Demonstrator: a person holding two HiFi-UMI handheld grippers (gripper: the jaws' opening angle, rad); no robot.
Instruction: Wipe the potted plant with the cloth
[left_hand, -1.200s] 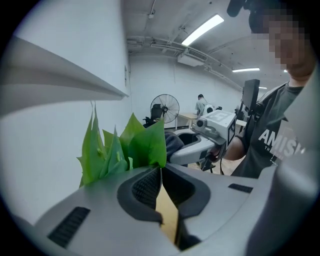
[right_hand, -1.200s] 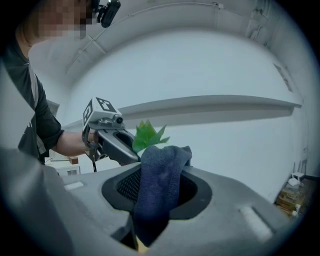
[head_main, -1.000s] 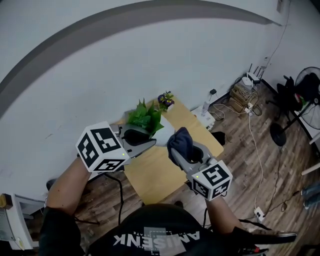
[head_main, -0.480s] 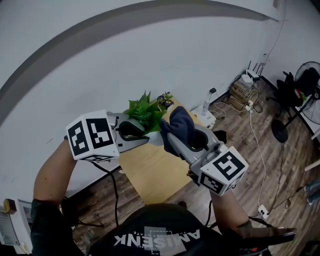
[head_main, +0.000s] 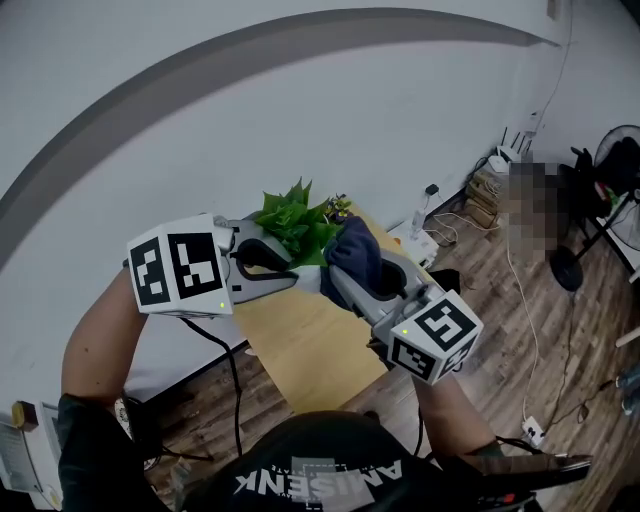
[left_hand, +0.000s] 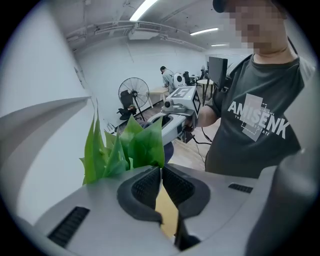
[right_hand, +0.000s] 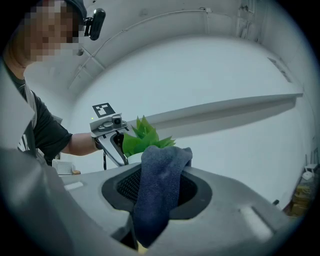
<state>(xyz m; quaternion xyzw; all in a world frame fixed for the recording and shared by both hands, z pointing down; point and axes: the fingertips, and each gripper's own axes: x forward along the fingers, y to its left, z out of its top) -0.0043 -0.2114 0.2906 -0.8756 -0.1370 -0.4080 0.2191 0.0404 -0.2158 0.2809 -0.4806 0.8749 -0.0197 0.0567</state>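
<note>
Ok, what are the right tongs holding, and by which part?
The right tongs clamp a dark blue cloth around its middle: a bunched end pokes past the tips, the rest hangs below.

Worn, at 6 o'clock in the head view: dark T-shirt (head_main: 320, 485) with short sleeves, white block lettering "ANISENK" and a pale square graphic.

The left gripper (head_main: 305, 272) has a grey moulded shell and black ribbed pads. Its white cube (head_main: 180, 265) at 9 o'clock bears black square markers and a lit green lamp, and a black cable (head_main: 235, 380) trails toward 7 o'clock.

The right gripper (head_main: 338, 272) has a matching grey shell, and its marker cube (head_main: 432, 335) at 4 o'clock also shows a lit green lamp.
</note>
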